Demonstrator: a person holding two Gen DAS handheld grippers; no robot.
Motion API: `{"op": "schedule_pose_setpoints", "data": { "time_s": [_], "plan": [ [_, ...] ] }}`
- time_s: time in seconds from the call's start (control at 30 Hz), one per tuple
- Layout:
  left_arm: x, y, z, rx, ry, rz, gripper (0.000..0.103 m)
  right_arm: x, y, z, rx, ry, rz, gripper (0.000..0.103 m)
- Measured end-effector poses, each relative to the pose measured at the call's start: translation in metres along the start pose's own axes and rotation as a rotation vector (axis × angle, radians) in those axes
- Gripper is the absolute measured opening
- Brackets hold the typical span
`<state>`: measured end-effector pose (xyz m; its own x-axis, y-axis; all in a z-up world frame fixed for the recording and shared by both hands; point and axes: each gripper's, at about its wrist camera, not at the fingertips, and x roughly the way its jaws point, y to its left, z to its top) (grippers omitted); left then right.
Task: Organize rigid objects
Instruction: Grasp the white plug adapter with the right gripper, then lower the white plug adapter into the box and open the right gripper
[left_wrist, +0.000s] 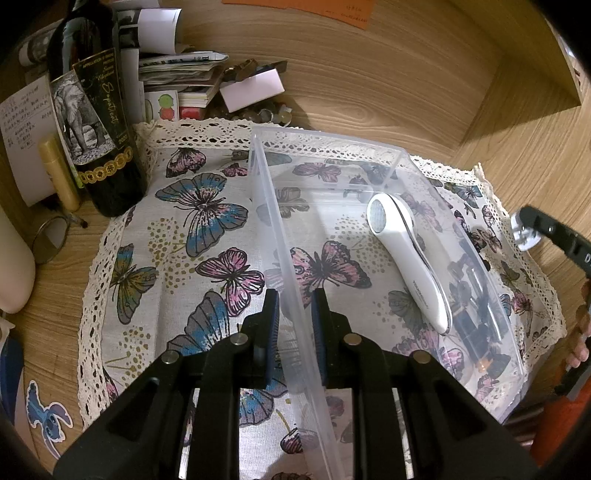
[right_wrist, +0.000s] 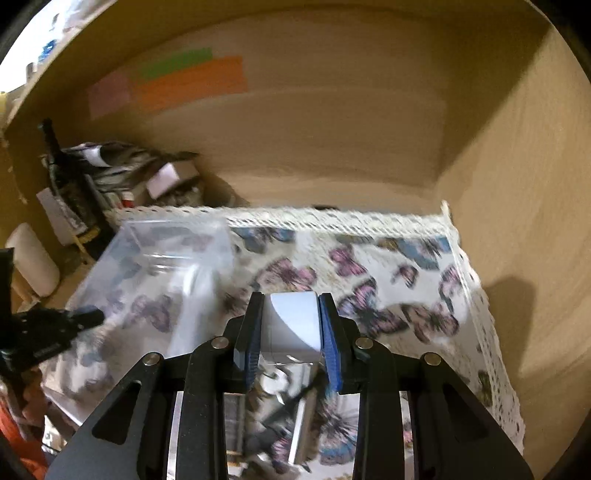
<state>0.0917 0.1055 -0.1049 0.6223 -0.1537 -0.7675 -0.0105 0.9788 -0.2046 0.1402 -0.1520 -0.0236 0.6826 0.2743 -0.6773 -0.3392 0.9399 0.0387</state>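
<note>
White boxy plastic object (right_wrist: 291, 325), clamped in the right claw (right_wrist: 291, 332), sits right of the clear plastic bin (right_wrist: 155, 266). Left claw (left_wrist: 293, 325) is clamped on the bin's near wall.

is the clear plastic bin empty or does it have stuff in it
Not empty. A white handheld device lies inside the clear bin, with dark items beside it.

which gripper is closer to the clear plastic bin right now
Left. The left gripper is shut on the clear plastic bin at its near-left wall. The right gripper is off to the bin's right, above the cloth, holding a small white box.
</note>
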Motion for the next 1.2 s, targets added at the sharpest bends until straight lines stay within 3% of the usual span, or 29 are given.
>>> {"op": "schedule_pose_setpoints", "data": {
  "time_s": [0.47, 1.03, 1.2],
  "plan": [
    [0.000, -0.002, 0.000, 0.000, -0.002, 0.001, 0.018, 0.019, 0.069, 0.009, -0.157, 0.027, 0.154, 0.027],
    [-0.001, -0.003, 0.000, -0.002, -0.002, 0.002, 0.018, 0.068, 0.107, -0.001, -0.275, 0.229, 0.212, 0.027],
    [0.000, -0.003, 0.000, -0.003, -0.001, 0.001, 0.018, 0.060, 0.106, 0.001, -0.270, 0.204, 0.218, 0.027]
  ]
}}
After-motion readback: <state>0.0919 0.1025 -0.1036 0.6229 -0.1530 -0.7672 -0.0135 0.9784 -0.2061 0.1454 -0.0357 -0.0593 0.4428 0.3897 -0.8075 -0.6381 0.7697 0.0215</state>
